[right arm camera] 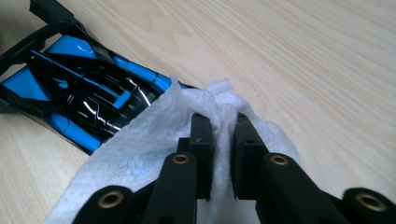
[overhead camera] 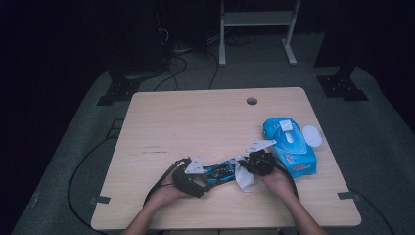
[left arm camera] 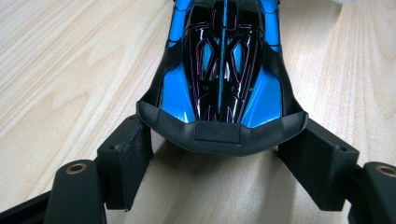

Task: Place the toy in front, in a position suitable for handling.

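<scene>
Bracing the glossy blue and black toy racing car (left arm camera: pixel 224 70) on the pale wooden worktop (overhead camera: pixel 195 122), my left tongs (left arm camera: pixel 219 158) clamp its black rear wing. My right tongs (right arm camera: pixel 223 140) pinch a white wet wipe (right arm camera: pixel 140 154) draped over its nose. I judge a hard swipe could shove the car loose or drag the wipe free.
</scene>
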`<state>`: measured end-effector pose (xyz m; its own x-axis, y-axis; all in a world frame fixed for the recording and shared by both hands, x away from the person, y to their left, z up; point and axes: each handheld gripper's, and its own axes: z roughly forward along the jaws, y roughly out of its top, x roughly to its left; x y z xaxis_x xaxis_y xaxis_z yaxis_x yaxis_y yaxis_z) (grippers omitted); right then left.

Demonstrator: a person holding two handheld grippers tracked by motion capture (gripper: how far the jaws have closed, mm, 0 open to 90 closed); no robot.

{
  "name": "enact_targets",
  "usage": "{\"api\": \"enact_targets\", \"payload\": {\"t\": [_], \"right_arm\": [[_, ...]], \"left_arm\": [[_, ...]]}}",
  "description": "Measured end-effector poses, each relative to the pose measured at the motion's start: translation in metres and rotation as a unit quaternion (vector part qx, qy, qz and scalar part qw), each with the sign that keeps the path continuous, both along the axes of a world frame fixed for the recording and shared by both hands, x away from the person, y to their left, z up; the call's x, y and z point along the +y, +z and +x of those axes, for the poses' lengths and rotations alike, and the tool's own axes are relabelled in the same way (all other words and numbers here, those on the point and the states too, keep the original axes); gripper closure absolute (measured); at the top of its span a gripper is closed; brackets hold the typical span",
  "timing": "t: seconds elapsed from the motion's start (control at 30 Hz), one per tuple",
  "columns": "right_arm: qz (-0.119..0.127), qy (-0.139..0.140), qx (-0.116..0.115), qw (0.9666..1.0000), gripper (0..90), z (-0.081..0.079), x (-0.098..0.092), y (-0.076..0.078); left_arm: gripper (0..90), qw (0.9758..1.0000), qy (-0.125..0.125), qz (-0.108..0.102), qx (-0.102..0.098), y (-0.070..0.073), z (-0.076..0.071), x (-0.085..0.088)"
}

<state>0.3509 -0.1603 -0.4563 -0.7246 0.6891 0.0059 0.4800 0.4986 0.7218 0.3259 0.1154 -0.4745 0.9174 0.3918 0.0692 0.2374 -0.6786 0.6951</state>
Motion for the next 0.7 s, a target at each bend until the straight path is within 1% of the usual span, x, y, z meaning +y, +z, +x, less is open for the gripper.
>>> {"api": "enact_targets", "payload": {"t": [0.1,0.23,0.33,0.37,0.4,0.47,0.5,0.53,0.6,0.67,0.7], "right_arm": [[0.013,0.0,0.006,0.9999,72.6,-0.001,-0.001,0.002],[0.022,0.005,0.003,0.9997,68.2,-0.006,-0.001,0.007],[0.028,0.006,-0.003,0.9996,63.4,-0.011,-0.005,0.013],[0.033,0.004,-0.003,0.9994,62.1,-0.012,-0.008,0.014],[0.057,0.007,0.003,0.9983,59.7,-0.015,-0.012,0.017],[0.061,0.011,0.006,0.9981,58.6,-0.016,-0.012,0.017],[0.053,0.026,0.011,0.9982,56.0,-0.019,-0.01,0.015],[0.053,0.026,0.011,0.9982,56.0,-0.019,-0.01,0.015],[0.048,0.038,0.015,0.998,54.3,-0.021,-0.007,0.012],[0.037,0.052,0.012,0.9979,52.7,-0.023,-0.002,0.01],[0.034,0.061,0.007,0.9975,52.7,-0.025,0.001,0.01]], "left_arm": [[26.2,1.0,0.001,0.001,-0.002,0.0,-0.001,0.0],[26.2,1.0,0.001,0.001,-0.001,0.0,-0.001,-0.001],[26.2,1.0,0.001,0.0,-0.002,0.0,-0.001,0.0],[26.1,1.0,0.001,0.0,-0.002,0.0,-0.001,0.0],[26.1,1.0,0.002,0.0,-0.002,0.0,-0.001,0.0],[26.2,1.0,0.001,0.0,-0.002,0.0,-0.001,0.0],[26.1,1.0,0.001,0.001,-0.002,0.0,-0.001,0.0],[26.1,1.0,0.001,0.001,-0.002,0.0,-0.001,0.0],[26.1,1.0,0.001,0.001,-0.003,0.0,-0.001,0.0],[26.1,1.0,0.001,0.001,-0.003,0.0,-0.001,0.0],[26.1,1.0,0.001,0.001,-0.003,0.0,-0.001,0.0]]}}
